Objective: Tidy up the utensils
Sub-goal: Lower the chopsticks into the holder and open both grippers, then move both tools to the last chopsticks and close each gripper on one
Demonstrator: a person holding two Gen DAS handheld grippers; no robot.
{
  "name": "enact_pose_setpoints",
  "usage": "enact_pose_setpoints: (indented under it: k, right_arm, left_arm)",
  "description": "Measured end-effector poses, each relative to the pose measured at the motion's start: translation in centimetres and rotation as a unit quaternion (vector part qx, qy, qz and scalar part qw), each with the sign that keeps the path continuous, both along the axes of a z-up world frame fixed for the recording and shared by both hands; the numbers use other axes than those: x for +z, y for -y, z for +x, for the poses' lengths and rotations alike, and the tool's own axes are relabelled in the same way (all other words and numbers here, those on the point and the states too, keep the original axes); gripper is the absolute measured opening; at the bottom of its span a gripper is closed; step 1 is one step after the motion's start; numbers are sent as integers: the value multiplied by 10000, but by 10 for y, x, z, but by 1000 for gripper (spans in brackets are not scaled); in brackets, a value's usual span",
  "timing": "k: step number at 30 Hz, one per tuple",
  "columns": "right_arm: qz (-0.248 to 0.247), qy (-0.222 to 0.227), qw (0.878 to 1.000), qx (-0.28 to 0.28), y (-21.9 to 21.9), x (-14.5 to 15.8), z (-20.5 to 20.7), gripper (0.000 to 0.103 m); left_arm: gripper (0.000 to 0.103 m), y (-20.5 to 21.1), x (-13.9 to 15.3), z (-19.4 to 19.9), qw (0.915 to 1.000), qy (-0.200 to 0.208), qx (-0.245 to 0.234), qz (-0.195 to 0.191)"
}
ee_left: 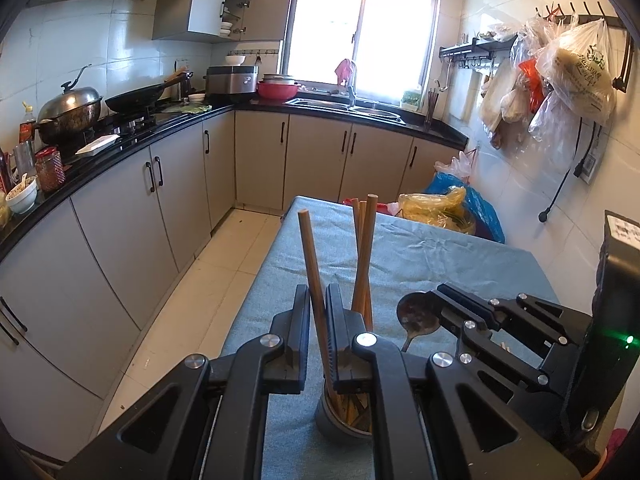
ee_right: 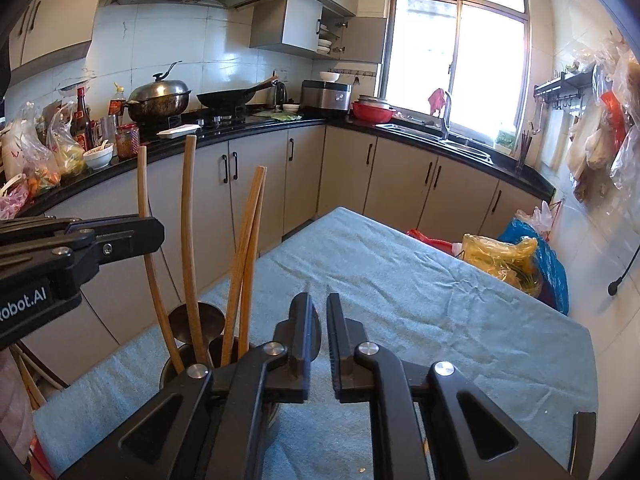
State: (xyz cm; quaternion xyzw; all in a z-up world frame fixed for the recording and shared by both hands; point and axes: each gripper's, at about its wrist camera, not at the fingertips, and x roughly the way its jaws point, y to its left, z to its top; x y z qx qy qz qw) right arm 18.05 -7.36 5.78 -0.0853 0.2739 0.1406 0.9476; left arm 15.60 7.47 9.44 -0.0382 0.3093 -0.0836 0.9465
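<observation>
- Currently loading the utensil cup (ee_left: 344,420), near the table's (ee_left: 440,264) left edge.
- Left gripper (ee_left: 319,320) clenched on one wooden chopstick (ee_left: 310,264), tip in the cup w/ other chopsticks (ee_left: 364,248).
- Right gripper (ee_right: 319,332) nearly closed, pads just apart; dark metal spoon (ee_left: 416,318) at its tips, grip unclear.
- Next: release chopstick, drop spoon in.
</observation>
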Motion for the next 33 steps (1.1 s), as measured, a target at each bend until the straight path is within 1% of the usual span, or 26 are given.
enact_pose_setpoints:
  k: [6, 8, 12, 16, 20, 21, 22, 25, 28, 30, 33]
  right_arm:
    - [42, 59, 10000, 14, -1, 4, -5, 15]
    - [92, 88, 9999, 25, 0, 7, -9, 15]
    - [206, 168, 9996, 20, 6, 17, -18, 15]
    - [459, 192, 9988, -12, 19, 29, -30, 15]
    - [838, 144, 9964, -58, 41, 38, -47, 16]
    - [933, 135, 9955, -84, 48, 39, -53, 18]
    - [1024, 127, 9946, -121, 57, 40, -60, 22]
    - [1234, 119, 9920, -254, 80, 37, -79, 29]
    - [1328, 40, 9900, -480, 109, 28, -98, 32]
    - [1425, -35, 9878, -633, 128, 19, -109, 33]
    - [1481, -261, 9843, -925, 159, 1, -122, 36]
  left_arm:
    - [8, 0, 1, -1, 10000, 2, -14, -44]
    - [8, -1, 2, -3, 10000, 24, -6, -54]
    - [13, -3, 7, -8, 9999, 71, 1, -123]
    - [14, -4, 15, -19, 9997, 161, 9, -162]
    - [14, -5, 23, -34, 9996, 244, -8, -170]
    - [14, -4, 25, -39, 9995, 274, -11, -157]
    - [15, -3, 27, -46, 9994, 324, -24, -149]
    - [21, 4, 28, -68, 9990, 405, -116, -160]
    - [22, 22, 23, -87, 9986, 410, -304, -97]
    - [22, 40, 15, -100, 9982, 350, -495, -8]
    - [22, 69, -4, -111, 9964, 116, -838, 70]
